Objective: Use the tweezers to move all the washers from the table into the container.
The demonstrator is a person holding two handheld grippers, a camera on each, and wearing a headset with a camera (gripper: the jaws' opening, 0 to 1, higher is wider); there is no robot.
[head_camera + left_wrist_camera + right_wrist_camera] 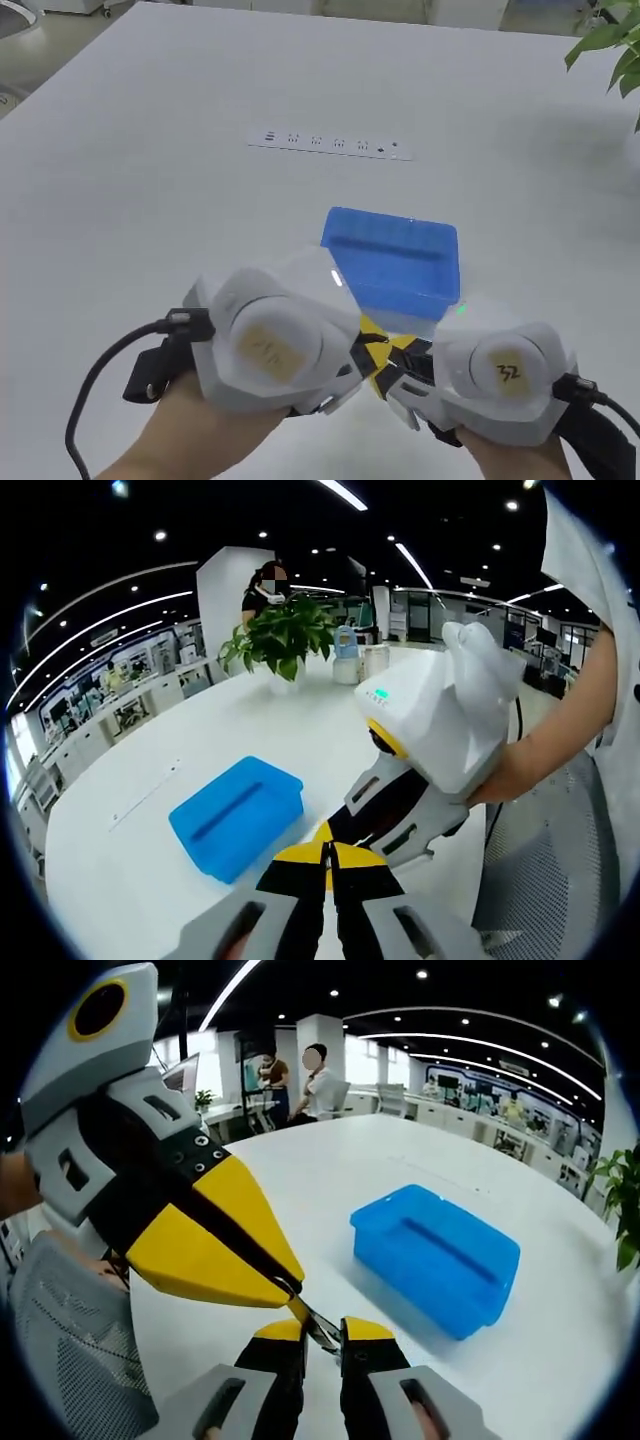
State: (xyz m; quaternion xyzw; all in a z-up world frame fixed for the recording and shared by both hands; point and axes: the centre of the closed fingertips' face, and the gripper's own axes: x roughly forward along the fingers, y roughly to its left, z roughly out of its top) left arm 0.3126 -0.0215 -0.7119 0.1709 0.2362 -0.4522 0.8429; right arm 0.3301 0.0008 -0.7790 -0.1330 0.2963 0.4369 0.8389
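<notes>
Currently: your left gripper [326, 852], fingers clamped on tweezers [318, 1325]; your right gripper [322, 1345], fingers narrowly parted round their tip, grip cannot be told; blue container [390, 255], middle of the desk [150, 200], just beyond both.

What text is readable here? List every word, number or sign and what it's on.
"32": yellow sticker on the right gripper.
Handwritten label on the left gripper: too blurred to read.
Power strip: small symbols, too small to read.
</notes>
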